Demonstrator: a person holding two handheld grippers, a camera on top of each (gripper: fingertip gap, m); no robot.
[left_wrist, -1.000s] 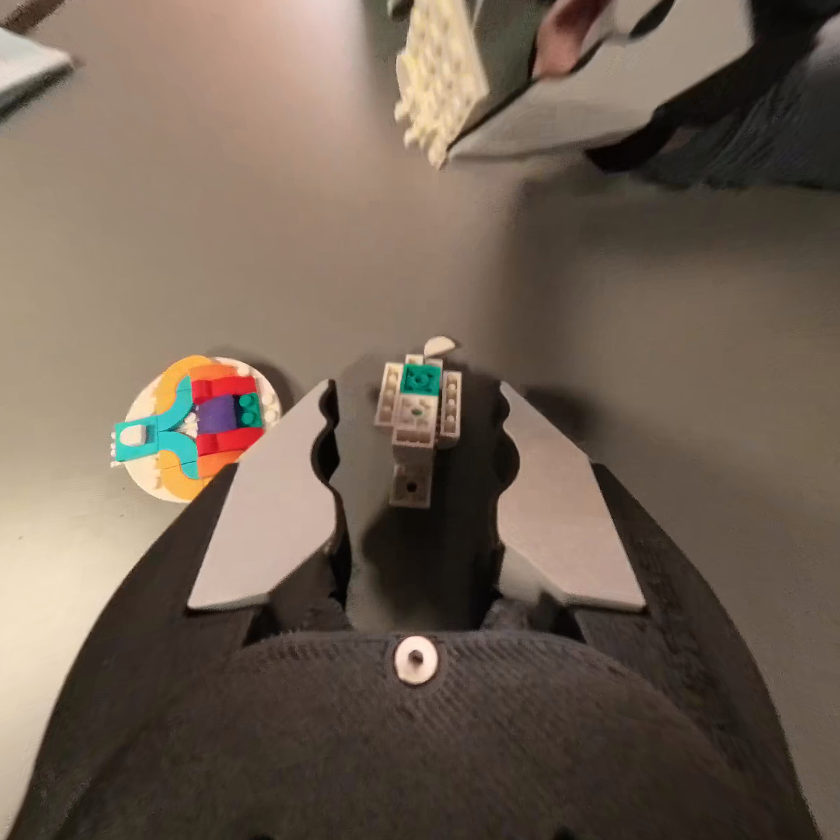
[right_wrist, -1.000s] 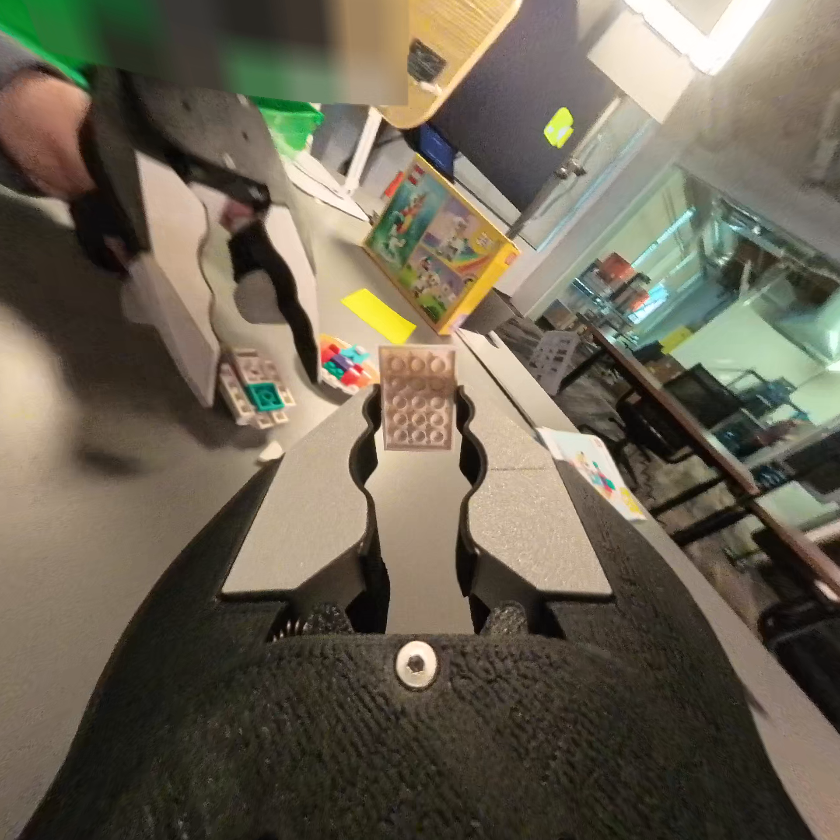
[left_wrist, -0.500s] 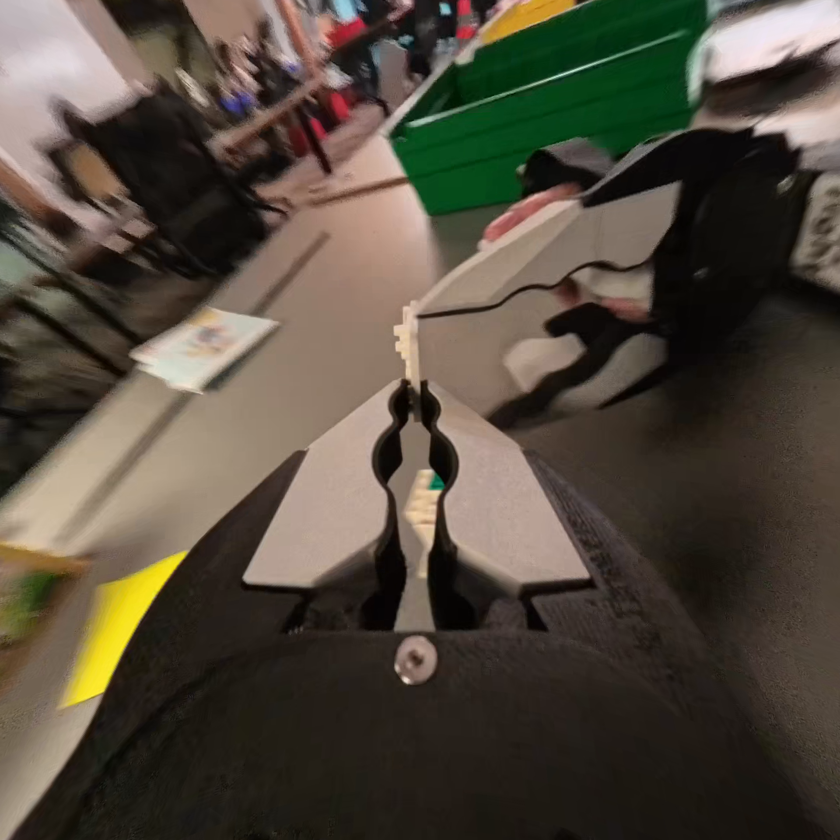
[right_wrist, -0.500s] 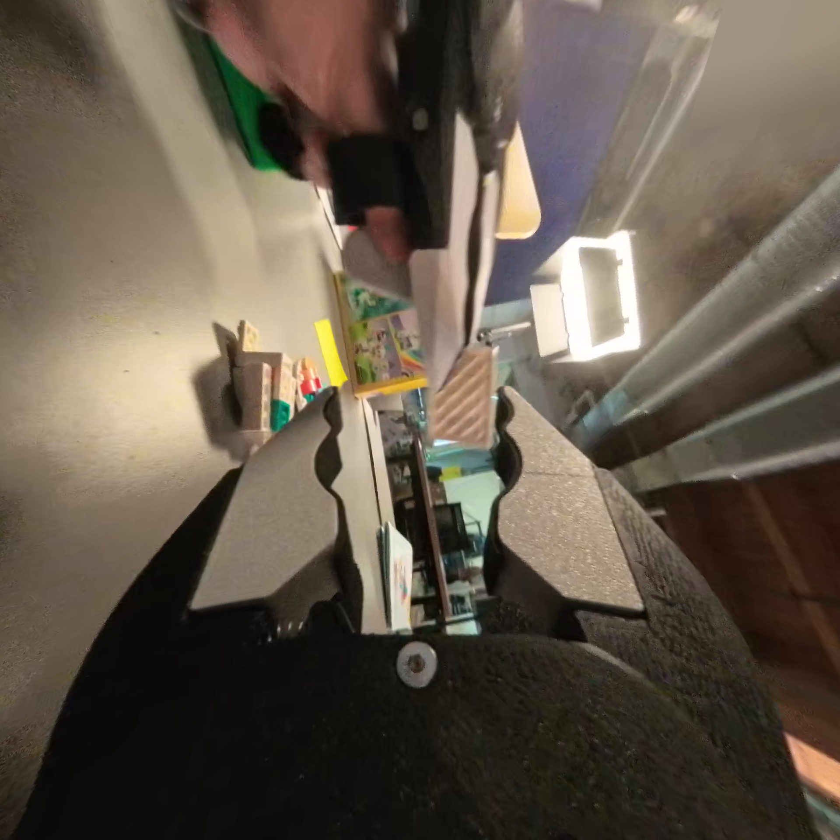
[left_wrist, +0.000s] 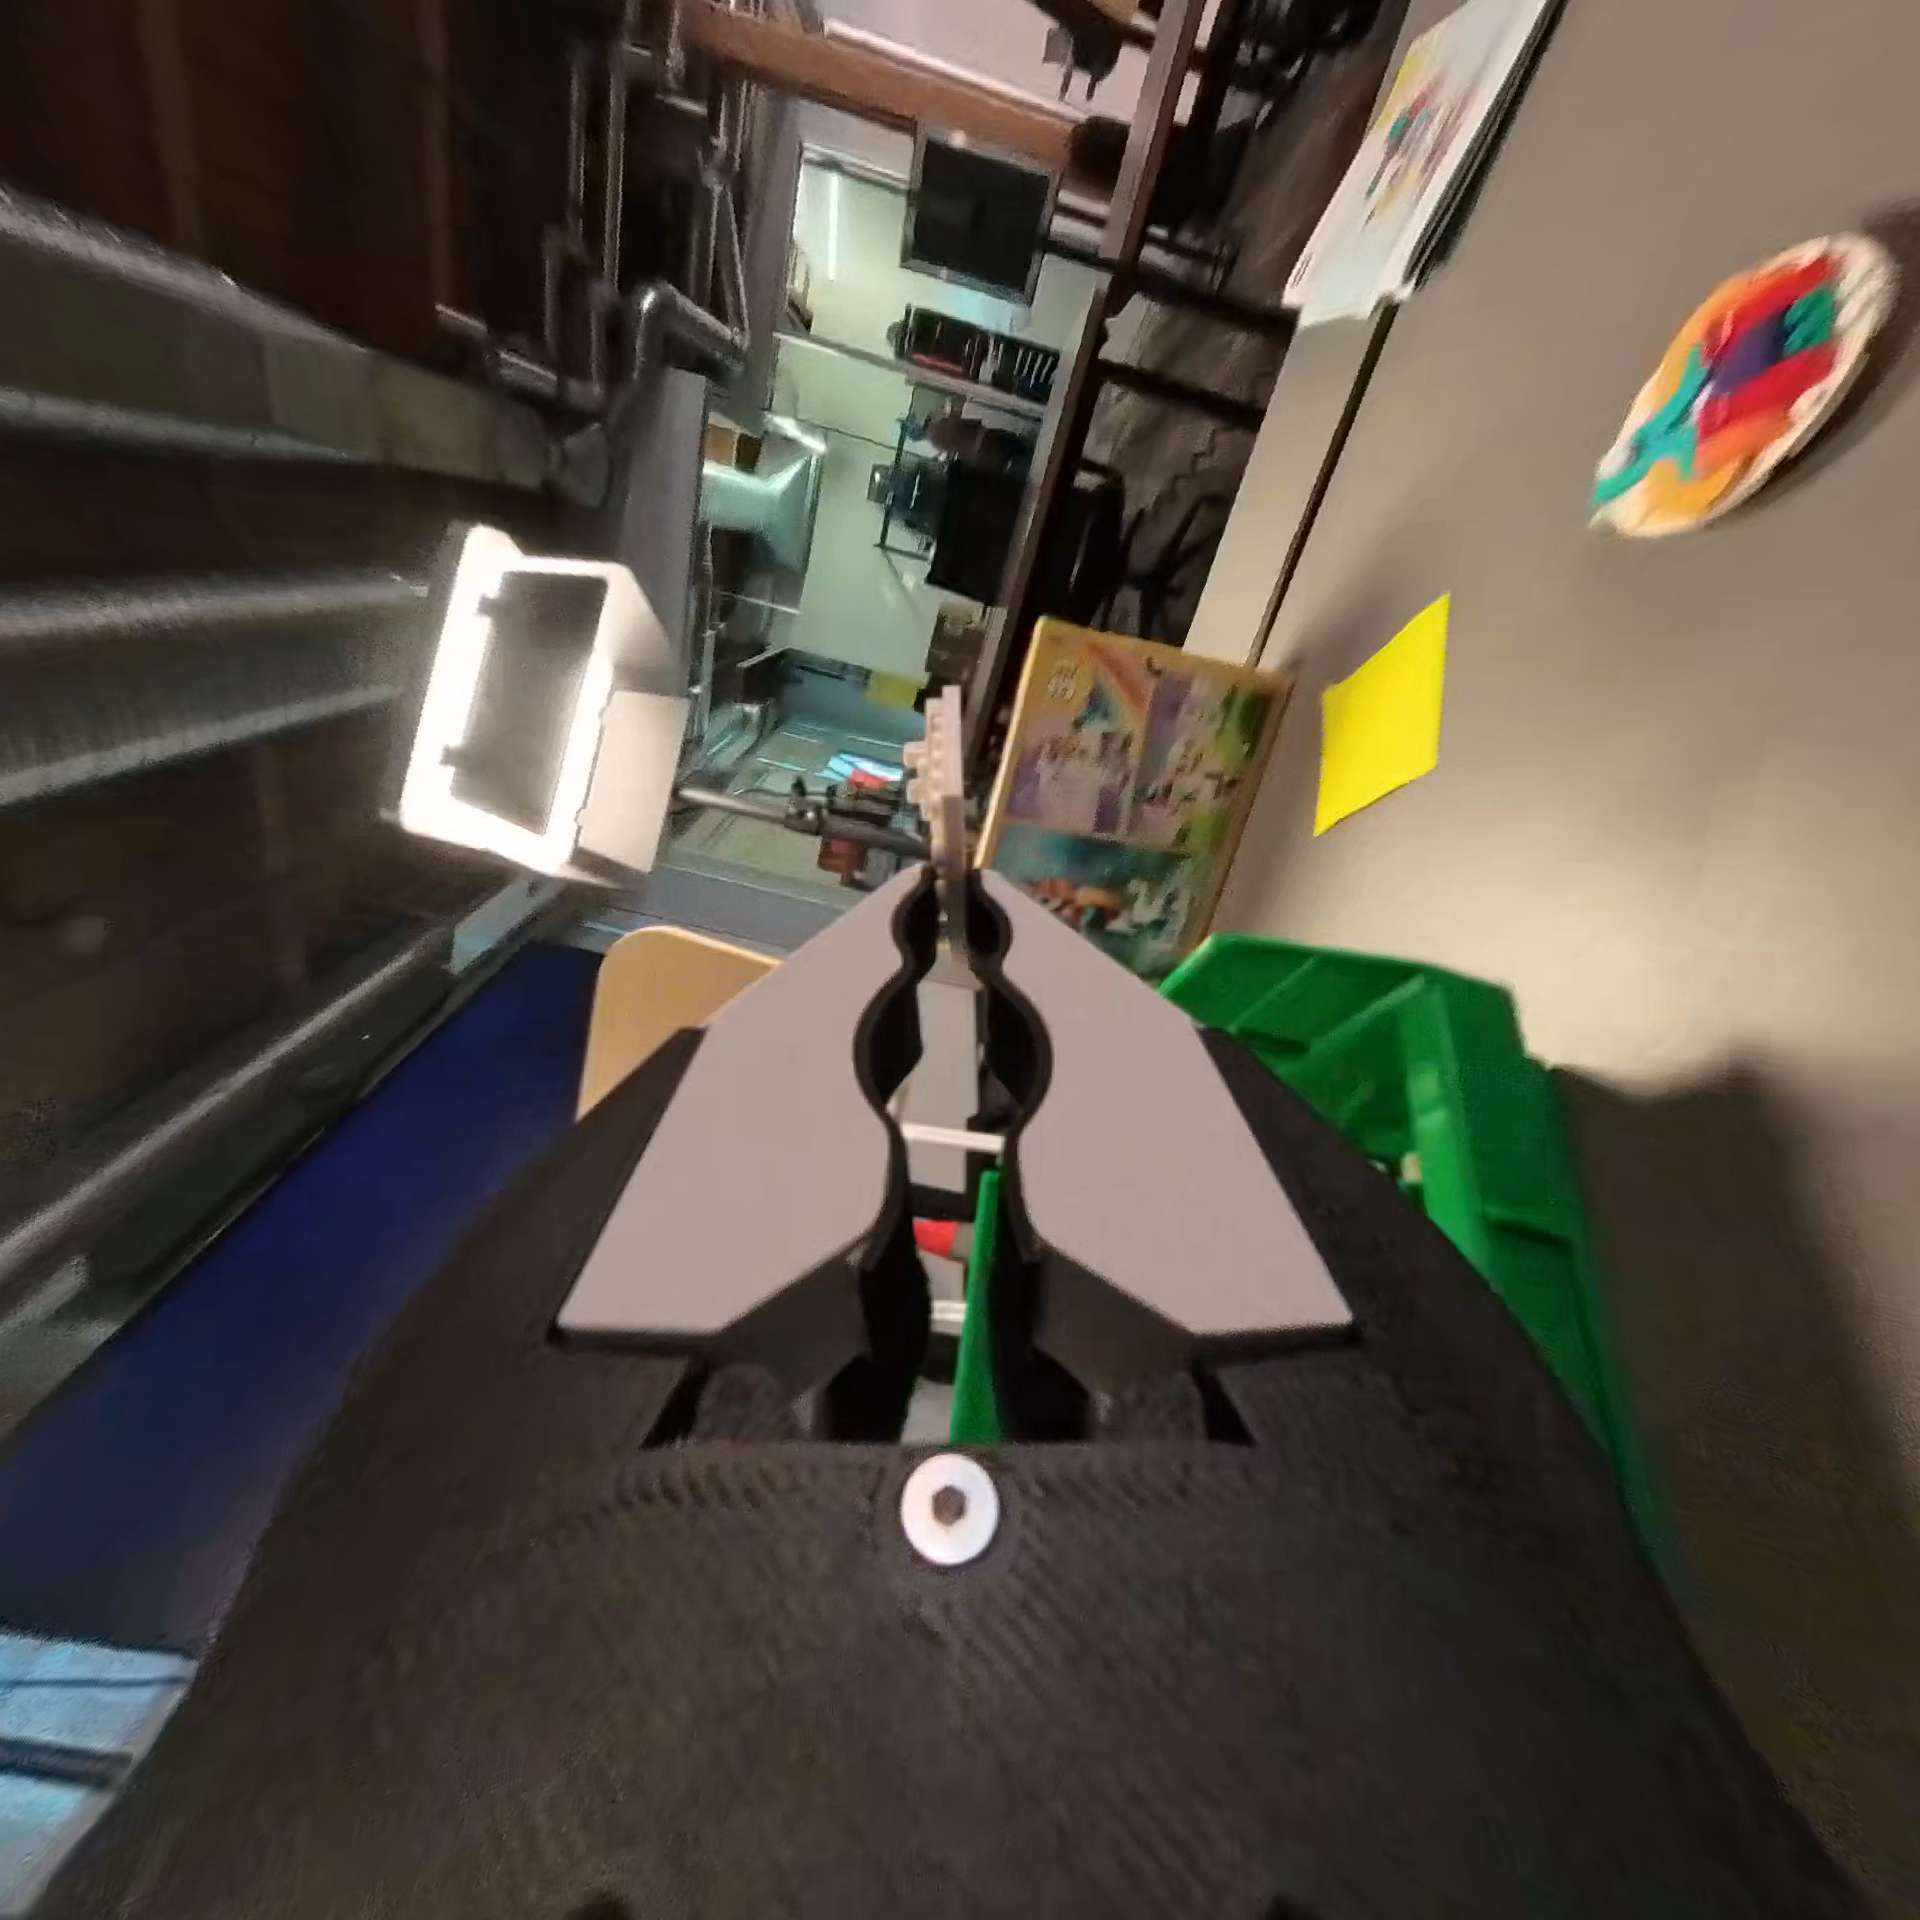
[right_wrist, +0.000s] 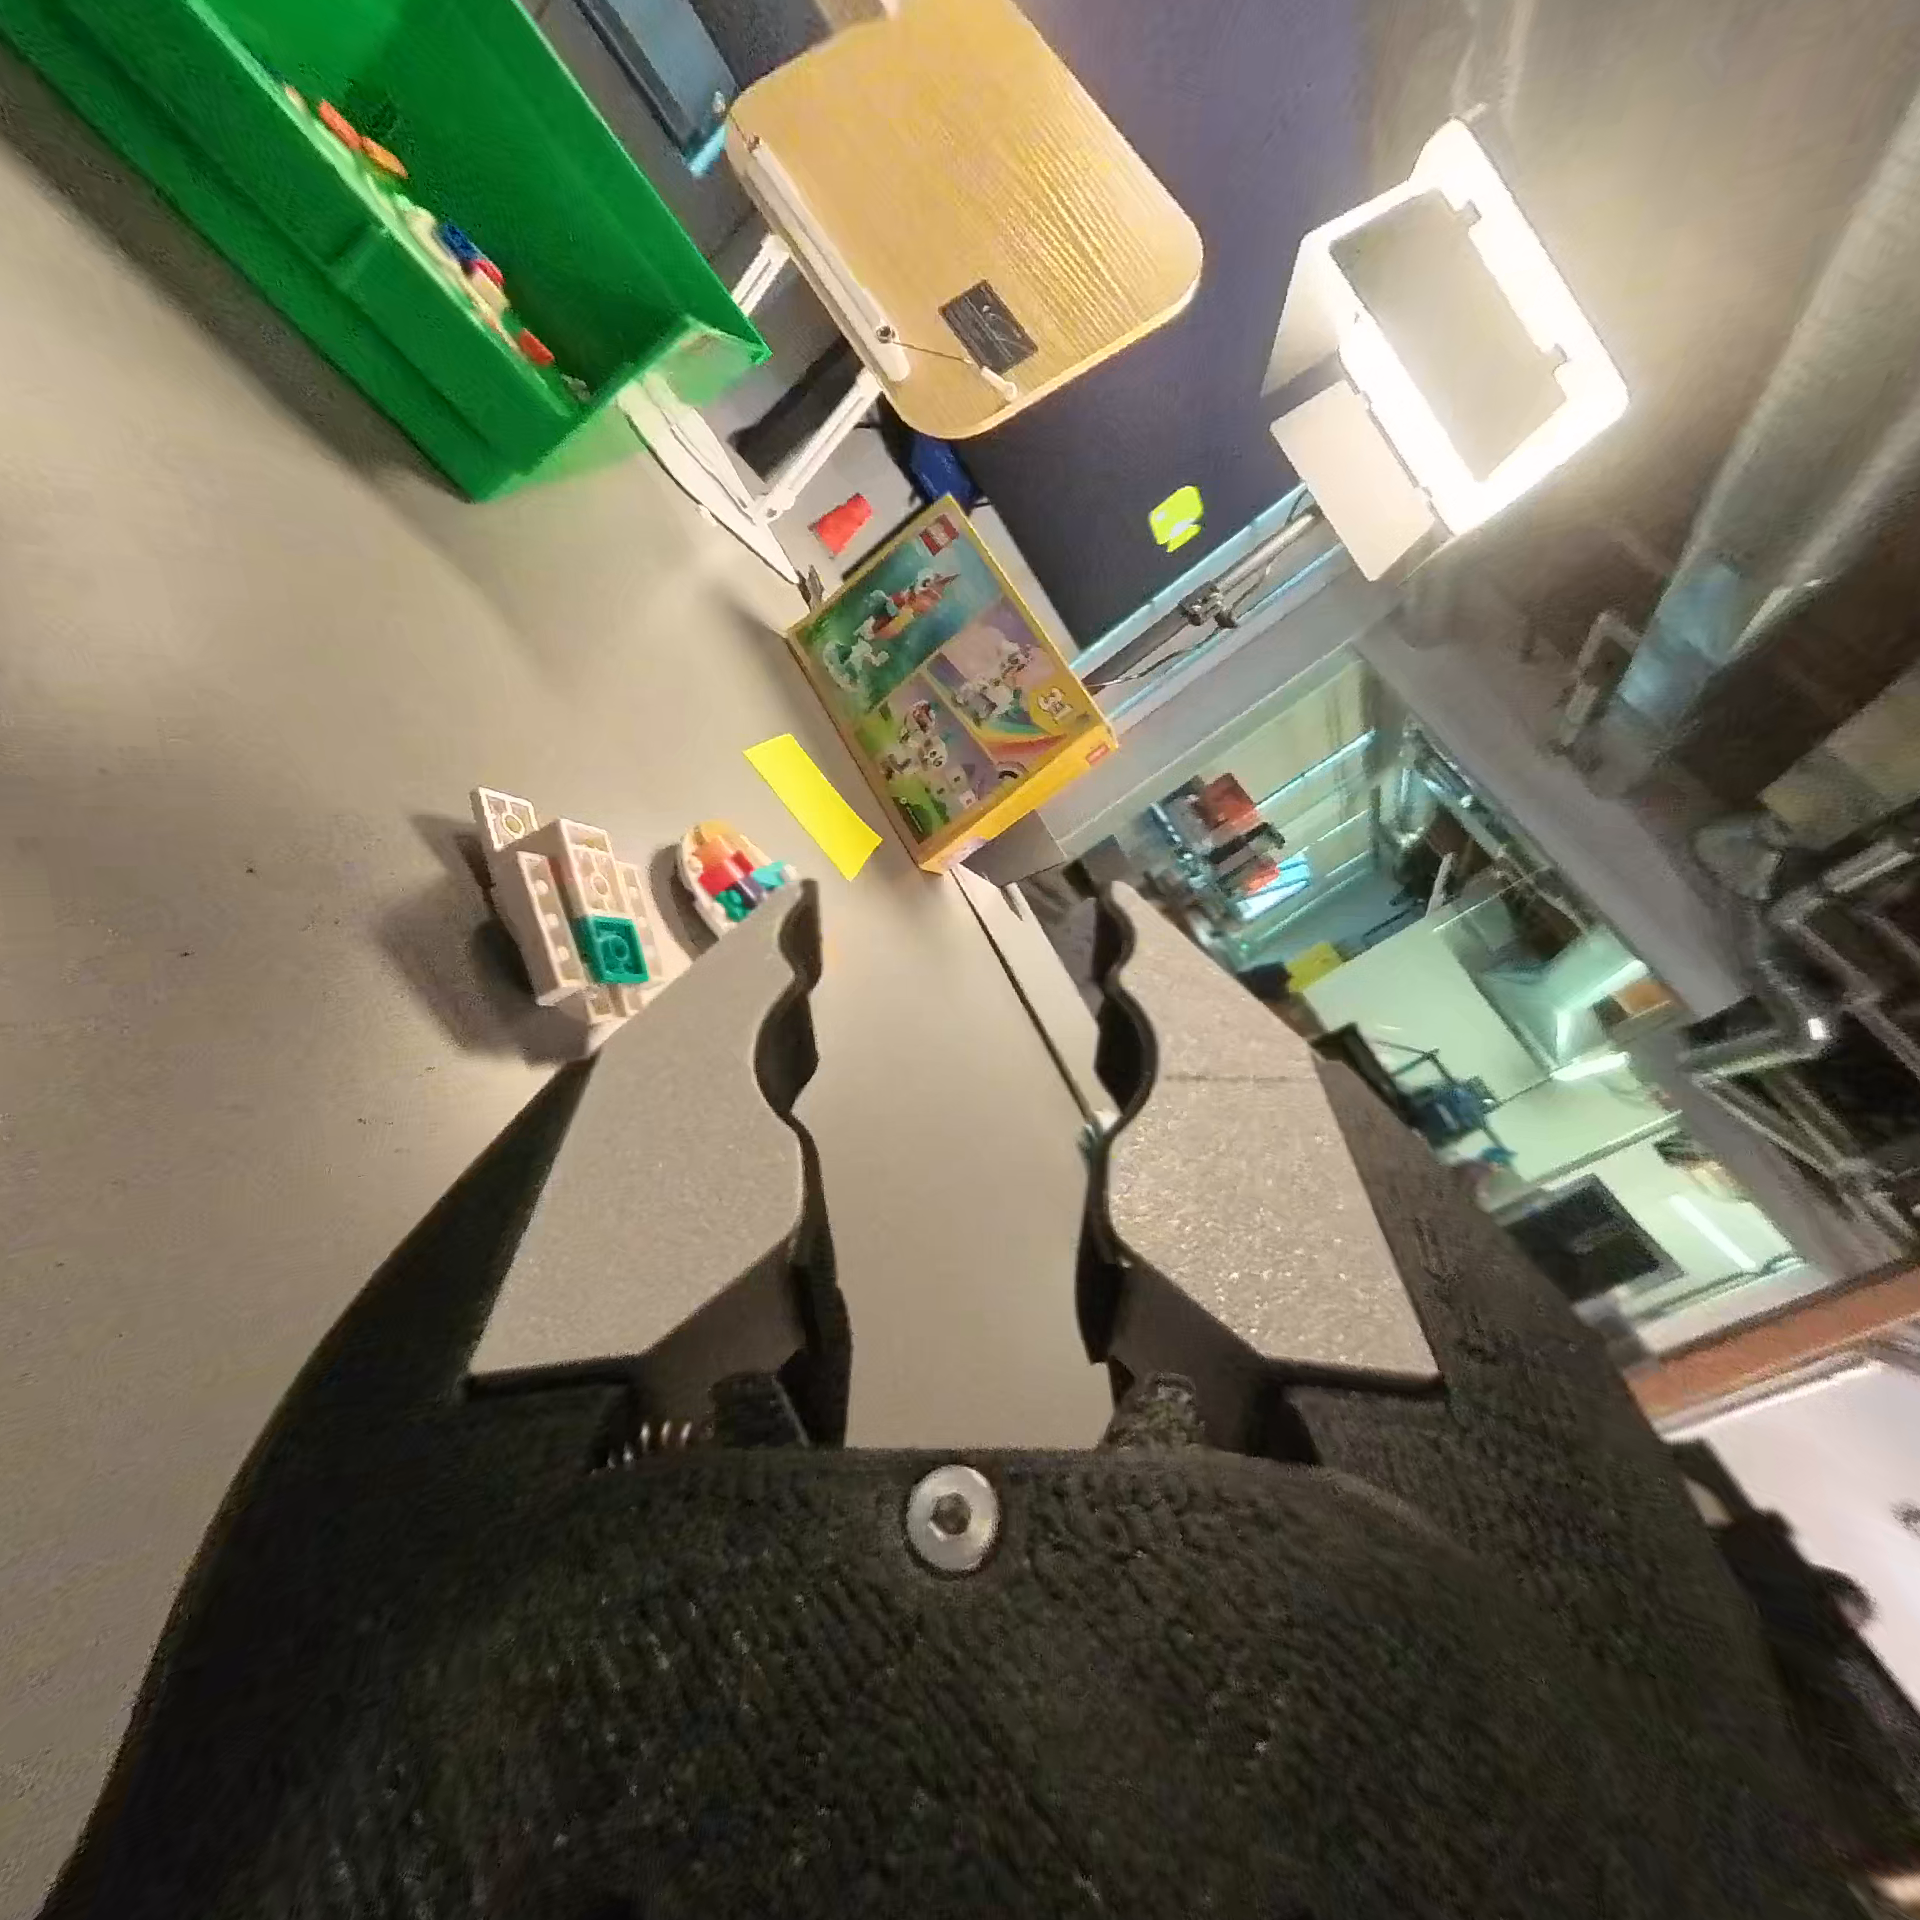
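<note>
Table (right_wrist: 260, 727): big, flat and grey, with everything resting on it.
Green bin (right_wrist: 343, 239): at the far end, small bricks inside.
Picture box (right_wrist: 951, 681): stands on edge past the yellow paper (right_wrist: 810, 821).
White brick model (right_wrist: 571, 914): on the table just left of the right gripper's tip, beside the round colourful plate (right_wrist: 727, 868).
Right gripper (right_wrist: 951, 914): jaws wide apart, nothing between them.
Left gripper (left_wrist: 948, 878): jaws pinched together on the small white plate (left_wrist: 940, 774), held up in the air.
Small white plate: seen edge-on, thin, bumpy on one side. It looks light and hard, probably slippery. The flat faces seem best to squeeze.
</note>
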